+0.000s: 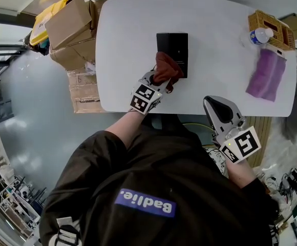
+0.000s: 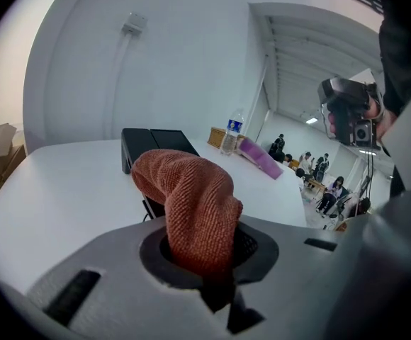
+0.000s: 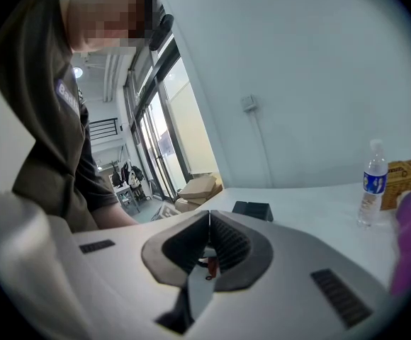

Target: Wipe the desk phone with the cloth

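The black desk phone (image 1: 172,53) lies flat near the middle of the white table (image 1: 215,40). My left gripper (image 1: 157,81) is shut on a rust-red cloth (image 1: 166,69), whose free end droops over the phone's near left corner. In the left gripper view the cloth (image 2: 191,204) rises from between the jaws and curls toward the phone (image 2: 152,146). My right gripper (image 1: 216,105) hangs off the table's near edge, jaws closed together with nothing between them; in the right gripper view the phone (image 3: 253,210) is small and far off.
A purple cloth (image 1: 266,75), a water bottle (image 1: 261,36) and a wicker basket (image 1: 271,28) sit at the table's right end. Cardboard boxes (image 1: 71,29) stand on the floor to the left of the table.
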### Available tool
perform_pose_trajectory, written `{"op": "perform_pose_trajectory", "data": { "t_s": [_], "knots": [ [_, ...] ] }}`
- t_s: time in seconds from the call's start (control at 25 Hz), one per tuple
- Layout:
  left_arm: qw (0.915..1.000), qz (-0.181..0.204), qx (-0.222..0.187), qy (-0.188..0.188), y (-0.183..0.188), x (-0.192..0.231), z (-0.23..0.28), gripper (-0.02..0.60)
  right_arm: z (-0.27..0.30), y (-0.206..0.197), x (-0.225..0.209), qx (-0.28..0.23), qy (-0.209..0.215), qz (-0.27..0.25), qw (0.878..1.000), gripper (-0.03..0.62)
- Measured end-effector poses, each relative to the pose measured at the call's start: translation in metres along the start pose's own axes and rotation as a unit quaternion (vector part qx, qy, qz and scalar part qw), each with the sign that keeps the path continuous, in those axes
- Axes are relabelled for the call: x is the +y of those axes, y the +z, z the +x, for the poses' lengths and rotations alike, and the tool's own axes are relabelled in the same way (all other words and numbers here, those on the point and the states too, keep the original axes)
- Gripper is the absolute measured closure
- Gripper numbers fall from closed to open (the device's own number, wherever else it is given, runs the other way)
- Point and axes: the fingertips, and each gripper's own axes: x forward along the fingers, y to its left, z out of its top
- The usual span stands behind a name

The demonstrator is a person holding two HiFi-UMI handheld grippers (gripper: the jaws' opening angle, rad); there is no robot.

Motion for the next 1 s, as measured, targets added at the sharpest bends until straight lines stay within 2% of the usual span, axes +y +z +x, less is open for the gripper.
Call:
{"op": "perform_pose_trajectory", "data": {
  "t_s": [0.2,0.44,0.72,0.88,1.0],
  "knots": [
    [0.9999,0.001,0.001,-0.016,0.005,-0.009,-0.007,0.538,0.001,-0.001,0.006,-0.010,-0.001,0.006,1.000,0.563],
    [0.9988,0.020,-0.042,-0.012,0.068,0.004,-0.010,0.538,0.003,0.002,0.005,-0.024,0.001,0.015,1.000,0.563],
    [0.9963,0.043,-0.074,0.004,0.135,0.028,0.009,0.538,0.001,-0.001,-0.004,-0.026,0.002,0.022,0.999,0.563],
    [0.9967,0.035,-0.072,0.013,0.153,0.038,0.030,0.538,-0.003,-0.004,-0.011,-0.023,0.000,0.028,0.999,0.563],
    [0.9982,0.024,-0.052,0.016,0.151,0.041,0.047,0.538,-0.006,-0.007,-0.016,-0.020,-0.001,0.032,0.999,0.563]
  ]
}}
